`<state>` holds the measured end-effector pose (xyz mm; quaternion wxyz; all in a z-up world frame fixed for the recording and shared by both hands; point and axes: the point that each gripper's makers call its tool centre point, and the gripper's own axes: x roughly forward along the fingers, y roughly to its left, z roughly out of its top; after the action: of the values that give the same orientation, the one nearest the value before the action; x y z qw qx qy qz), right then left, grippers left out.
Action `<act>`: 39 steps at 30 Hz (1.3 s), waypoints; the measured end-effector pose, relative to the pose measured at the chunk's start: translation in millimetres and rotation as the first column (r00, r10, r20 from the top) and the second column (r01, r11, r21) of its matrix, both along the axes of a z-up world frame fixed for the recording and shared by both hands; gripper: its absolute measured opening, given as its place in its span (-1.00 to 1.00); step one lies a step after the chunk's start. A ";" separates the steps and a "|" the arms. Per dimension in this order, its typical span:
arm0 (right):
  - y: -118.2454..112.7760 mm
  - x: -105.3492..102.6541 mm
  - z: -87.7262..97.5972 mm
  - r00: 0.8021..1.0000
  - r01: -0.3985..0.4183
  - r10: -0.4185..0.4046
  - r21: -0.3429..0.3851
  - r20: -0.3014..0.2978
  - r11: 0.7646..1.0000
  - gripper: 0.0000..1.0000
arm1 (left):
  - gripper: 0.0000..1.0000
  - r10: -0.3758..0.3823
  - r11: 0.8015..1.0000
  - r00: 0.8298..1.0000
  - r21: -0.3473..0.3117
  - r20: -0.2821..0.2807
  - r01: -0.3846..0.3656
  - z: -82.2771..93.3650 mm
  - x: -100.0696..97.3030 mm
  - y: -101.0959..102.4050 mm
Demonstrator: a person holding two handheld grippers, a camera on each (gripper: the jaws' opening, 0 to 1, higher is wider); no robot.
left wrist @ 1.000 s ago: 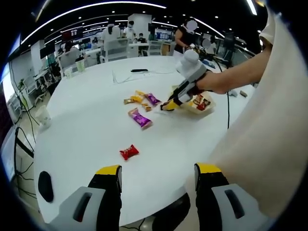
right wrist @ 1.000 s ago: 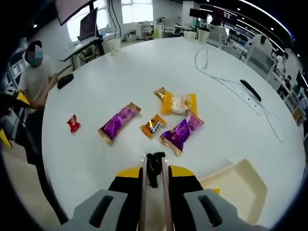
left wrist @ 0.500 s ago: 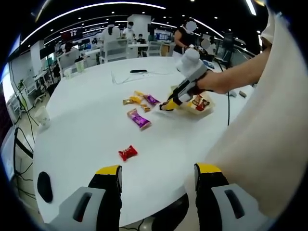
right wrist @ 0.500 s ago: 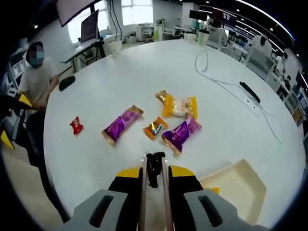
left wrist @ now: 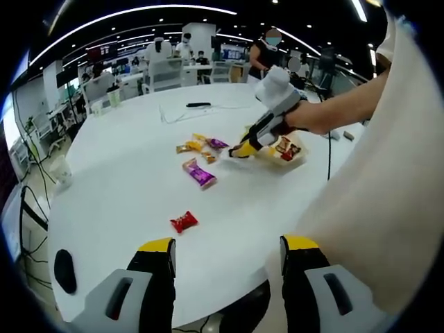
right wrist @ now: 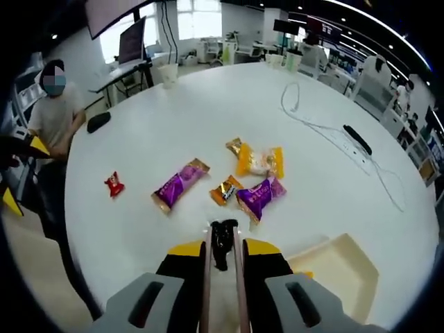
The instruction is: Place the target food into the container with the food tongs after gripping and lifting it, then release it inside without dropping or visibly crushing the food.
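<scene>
- Right now the right gripper (right wrist: 222, 244) has its fingers pressed onto the food tongs (right wrist: 220, 251), whose tips sit together, nothing between them.
- Snack packets (right wrist: 257, 196) lie just ahead on the table (right wrist: 208, 111); the container (right wrist: 340, 267) sits beside the tongs, near the table edge.
- Left gripper (left wrist: 225, 257) hangs with fingers apart, off the table's near edge.
- The packets sit slightly farther from the tongs than a second ago.

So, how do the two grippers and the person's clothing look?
Left gripper: grey bodies with dark slots, black fingers capped yellow. Right gripper is the same, with a white housing in the left gripper view. The person wears a cream short sleeve.
</scene>
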<state>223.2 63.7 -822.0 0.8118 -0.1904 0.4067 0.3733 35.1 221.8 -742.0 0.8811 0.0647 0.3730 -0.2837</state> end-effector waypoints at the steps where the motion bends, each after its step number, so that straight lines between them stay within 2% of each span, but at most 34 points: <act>1: 0.1 -0.1 1.4 1.000 0.000 0.000 0.001 0.004 1.000 -0.60 | 0.21 0.000 1.000 1.000 -0.001 0.001 0.000 0.1 -0.3 -0.2; 26: -7.3 -2.7 6.2 1.000 0.015 -0.015 0.005 0.023 1.000 -0.60 | 0.21 -0.006 1.000 1.000 -0.004 0.017 0.006 1.2 -6.2 -1.8; 39: -7.1 -7.4 26.4 0.998 0.038 -0.040 0.045 0.054 0.998 -0.60 | 0.21 -0.022 1.000 1.000 -0.007 0.021 0.022 1.6 -14.3 -5.5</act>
<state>215.8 56.6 -795.6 0.8337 -0.1746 0.3797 0.3609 20.8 216.4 -740.4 0.8819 0.0688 0.3621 -0.2941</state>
